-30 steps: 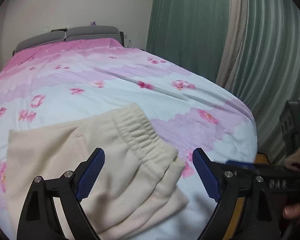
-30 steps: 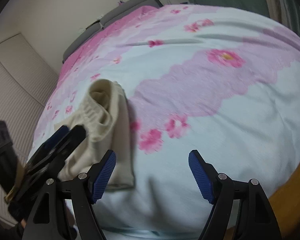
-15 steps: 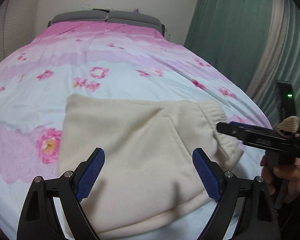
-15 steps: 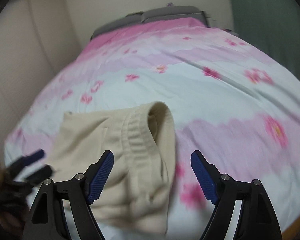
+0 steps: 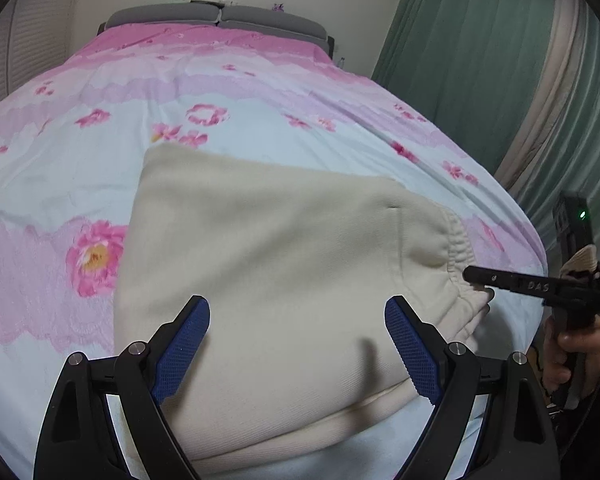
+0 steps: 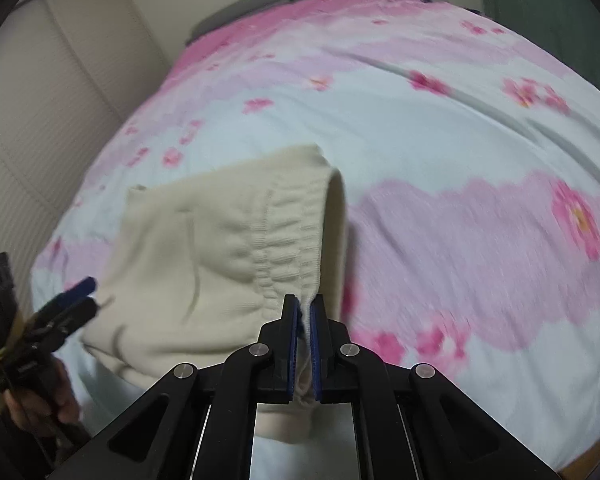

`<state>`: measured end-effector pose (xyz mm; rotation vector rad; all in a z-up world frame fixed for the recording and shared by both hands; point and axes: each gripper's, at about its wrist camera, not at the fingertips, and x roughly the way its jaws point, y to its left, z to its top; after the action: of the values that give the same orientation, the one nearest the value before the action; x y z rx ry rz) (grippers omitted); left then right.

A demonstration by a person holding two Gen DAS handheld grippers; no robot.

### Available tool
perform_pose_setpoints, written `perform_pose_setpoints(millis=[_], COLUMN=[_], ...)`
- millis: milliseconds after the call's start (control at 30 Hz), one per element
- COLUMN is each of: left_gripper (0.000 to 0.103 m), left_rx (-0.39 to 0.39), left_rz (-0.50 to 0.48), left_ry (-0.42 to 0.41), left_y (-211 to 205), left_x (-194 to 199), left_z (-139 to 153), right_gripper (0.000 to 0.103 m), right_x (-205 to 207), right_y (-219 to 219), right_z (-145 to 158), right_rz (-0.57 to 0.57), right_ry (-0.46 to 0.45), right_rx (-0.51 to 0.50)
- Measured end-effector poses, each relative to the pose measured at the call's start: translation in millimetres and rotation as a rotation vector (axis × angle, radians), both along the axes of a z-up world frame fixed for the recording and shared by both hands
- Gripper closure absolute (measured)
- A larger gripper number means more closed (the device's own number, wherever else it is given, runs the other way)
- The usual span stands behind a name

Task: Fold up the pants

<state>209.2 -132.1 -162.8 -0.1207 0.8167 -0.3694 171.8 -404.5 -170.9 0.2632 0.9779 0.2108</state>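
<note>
Cream pants point(image 5: 284, 264) lie partly folded on the bed point(image 5: 260, 96), near its foot edge, waistband point(image 6: 288, 236) toward the curtain side.

Right gripper point(image 6: 305, 320): jaws have just been closing and now pinch the elastic waistband's edge, likely the hold for carrying that end over.

Left gripper point(image 5: 296, 344): jaws spread wide over the fabric, gripping nothing (probably waiting to take the opposite side).

Writing: pale lettering on the right gripper's arm, roughly "DAS", not certain.
</note>
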Motion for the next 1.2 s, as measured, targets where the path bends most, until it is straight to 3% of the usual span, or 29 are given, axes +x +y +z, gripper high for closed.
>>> perform_pose_setpoints(millis=[100, 200, 267, 300, 333, 433, 533, 700, 800, 967, 1200], left_gripper=[0.013, 0.013, 0.013, 0.013, 0.013, 0.008, 0.007, 0.007, 0.007, 0.007, 0.002], left_rx=[0.008, 0.018, 0.015, 0.017, 0.025, 0.038, 0.011, -0.018, -0.041, -0.076, -0.193], left_rz=[0.015, 0.032, 0.045, 0.050, 0.058, 0.079, 0.094, 0.144, 0.169, 0.183, 0.196], left_ry=[0.005, -0.010, -0.024, -0.030, -0.041, -0.059, -0.038, -0.007, 0.003, 0.046, 0.118], left_y=[6, 15, 22, 25, 28, 36, 46, 62, 71, 82, 94], left_x=[0, -2, -5, -6, -9, -16, -20, -21, -21, -13, -3], left_z=[-3, 0, 4, 6, 8, 12, 10, 0, -9, -30, -55], right_gripper=[0.096, 0.089, 0.068, 0.045, 0.033, 0.028, 0.016, 0.015, 0.015, 0.015, 0.010], right_x=[5, 4, 0, -5, -15, -36, -59, -72, -65, -56, -44], right_y=[3, 10, 12, 12, 11, 9, 10, 14, 17, 23, 29], right_z=[-19, -8, 2, 8, 16, 28, 26, -4, -21, -44, -55], right_rz=[-0.043, -0.051, -0.073, -0.090, -0.114, -0.156, -0.207, -0.295, -0.289, -0.314, -0.293], right_ry=[0.015, -0.022, -0.045, -0.064, -0.103, -0.137, -0.139, -0.085, -0.044, -0.007, -0.005], right_rx=[-0.031, -0.062, -0.093, -0.098, -0.089, -0.056, 0.059, 0.224, 0.305, 0.352, 0.362])
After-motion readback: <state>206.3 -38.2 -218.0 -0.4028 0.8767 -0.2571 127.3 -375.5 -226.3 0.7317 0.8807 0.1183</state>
